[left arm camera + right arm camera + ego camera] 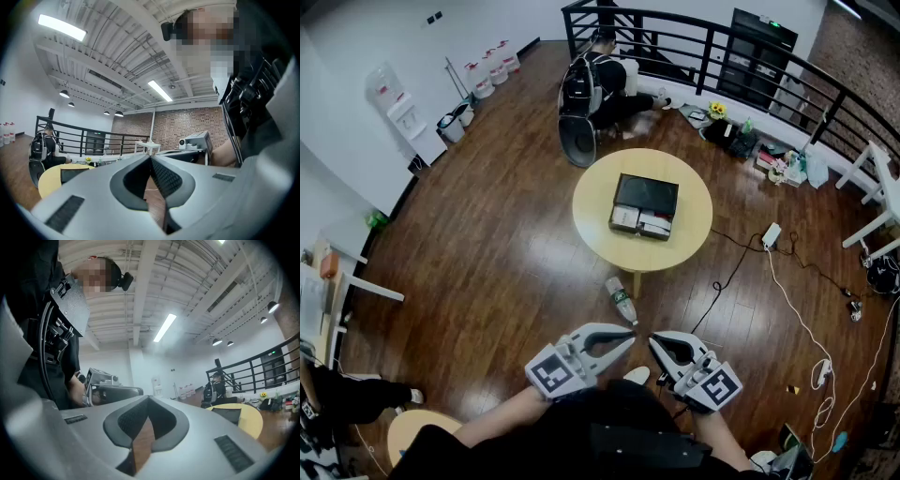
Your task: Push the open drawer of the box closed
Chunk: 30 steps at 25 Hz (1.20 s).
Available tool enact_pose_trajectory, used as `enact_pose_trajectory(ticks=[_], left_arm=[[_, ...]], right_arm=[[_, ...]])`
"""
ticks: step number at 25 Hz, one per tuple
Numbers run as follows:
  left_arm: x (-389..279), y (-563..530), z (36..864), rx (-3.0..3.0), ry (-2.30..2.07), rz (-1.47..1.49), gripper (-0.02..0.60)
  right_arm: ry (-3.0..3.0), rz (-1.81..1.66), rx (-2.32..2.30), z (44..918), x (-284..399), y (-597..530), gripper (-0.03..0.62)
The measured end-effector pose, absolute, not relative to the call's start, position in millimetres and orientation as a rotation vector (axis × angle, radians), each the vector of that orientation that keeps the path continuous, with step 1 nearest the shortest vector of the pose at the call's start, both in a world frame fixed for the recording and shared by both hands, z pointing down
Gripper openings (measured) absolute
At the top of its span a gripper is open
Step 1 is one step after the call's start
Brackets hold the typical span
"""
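Observation:
A black box (pixel 645 199) sits in the middle of a round light-wood table (pixel 595 220), its drawer (pixel 639 223) pulled out toward me with white items inside. Both grippers hang close to my body, far short of the table. My left gripper (pixel 630 337) is shut with nothing in it, tips pointing right toward the other. My right gripper (pixel 653 341) is shut and empty, tips pointing left. In the left gripper view the table (pixel 49 180) and box (pixel 72 174) show at the lower left; in the right gripper view the box (pixel 229 415) and table (pixel 251 423) show at the right.
A plastic bottle (pixel 621 301) lies on the wooden floor by the table's foot. A black cable (pixel 727 274) and a white cable (pixel 802 323) trail across the floor at right. A person (pixel 598 80) sits beyond the table near a black railing (pixel 741 47).

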<state>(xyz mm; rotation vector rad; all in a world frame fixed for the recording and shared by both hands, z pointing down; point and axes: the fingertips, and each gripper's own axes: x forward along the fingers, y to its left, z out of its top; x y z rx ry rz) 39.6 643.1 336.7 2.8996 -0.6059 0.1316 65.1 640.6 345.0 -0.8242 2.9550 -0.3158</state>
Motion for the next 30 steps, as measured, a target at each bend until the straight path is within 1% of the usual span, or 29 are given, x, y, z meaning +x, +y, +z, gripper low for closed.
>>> enact_pose_trajectory(ticks=[6, 13, 25, 30], left_arm=[[50.7, 627.0, 335.4, 2.914, -0.637, 0.139, 0.028], [34.8, 588.7, 348.6, 2.888, -0.657, 0.117, 0.028], [-61.0, 435.3, 338.0, 2.928, -0.521, 0.073, 0.028], [-84.5, 365.9, 340.7, 2.934, -0.467, 0.063, 0.028]], right_arm=[[2.962, -0.33, -0.787, 346.1, 74.1, 620.8, 0.006], [2.986, -0.349, -0.762, 360.6, 54.9, 582.0, 0.006], [2.956, -0.346, -0.914, 346.6, -41.4, 431.8, 0.006], [2.952, -0.352, -0.959, 349.2, -66.2, 364.9, 0.006]])
